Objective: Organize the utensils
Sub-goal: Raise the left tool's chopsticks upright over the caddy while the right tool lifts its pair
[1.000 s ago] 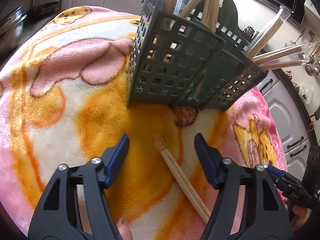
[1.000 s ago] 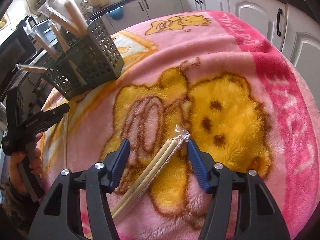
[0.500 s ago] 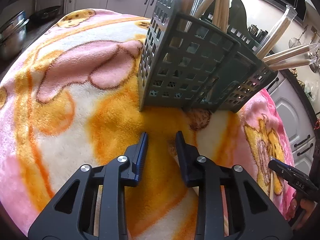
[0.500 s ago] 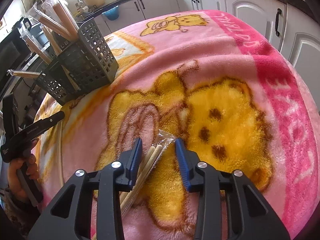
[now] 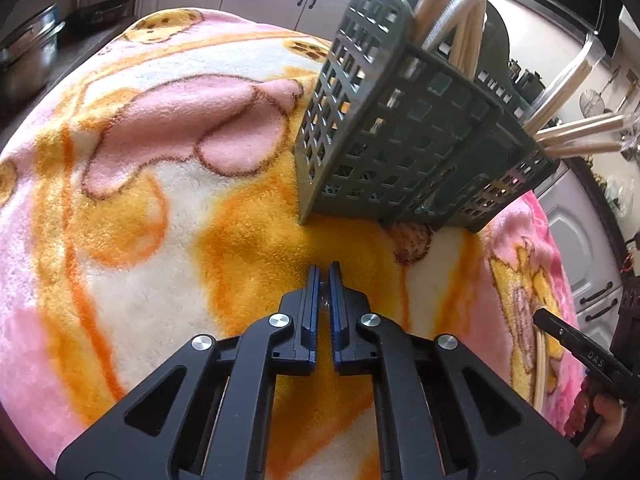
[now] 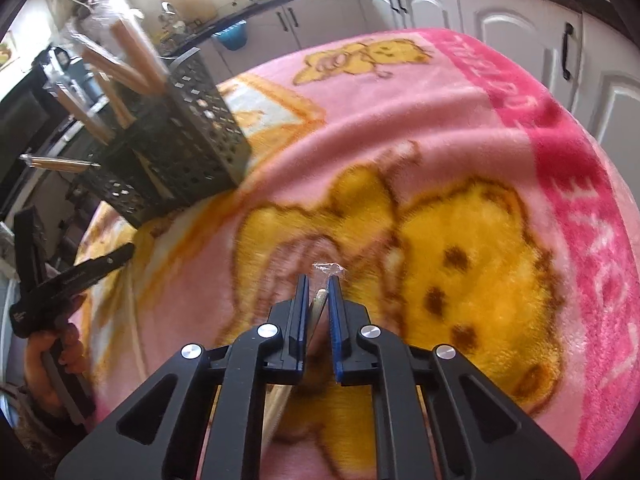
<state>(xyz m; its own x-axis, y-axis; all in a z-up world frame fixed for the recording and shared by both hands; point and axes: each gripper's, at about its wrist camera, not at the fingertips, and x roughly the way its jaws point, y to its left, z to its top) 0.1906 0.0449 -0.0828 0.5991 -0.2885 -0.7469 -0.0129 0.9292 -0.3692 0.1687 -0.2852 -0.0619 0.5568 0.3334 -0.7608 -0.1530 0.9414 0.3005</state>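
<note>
A dark green slotted utensil holder (image 5: 404, 136) stands on the pink and orange blanket and holds several wrapped chopstick pairs (image 5: 576, 132). My left gripper (image 5: 324, 276) is shut on a wrapped chopstick pair, of which only a sliver of wrapper (image 5: 325, 300) shows between the jaws, just in front of the holder. My right gripper (image 6: 318, 286) is shut on another wrapped chopstick pair (image 6: 318, 300), whose plastic tip sticks out ahead. The holder (image 6: 188, 148) is at the far left in the right wrist view.
The blanket (image 6: 480, 140) covers the whole table. White kitchen cabinets (image 6: 500, 12) run behind it. A metal pot (image 5: 24, 60) sits on the counter at the left. The other gripper shows at the edge of each view (image 5: 580, 356) (image 6: 68, 276).
Both grippers have closed from wide open onto the chopstick pairs lying between their jaws. The left gripper has moved nearer the holder.
</note>
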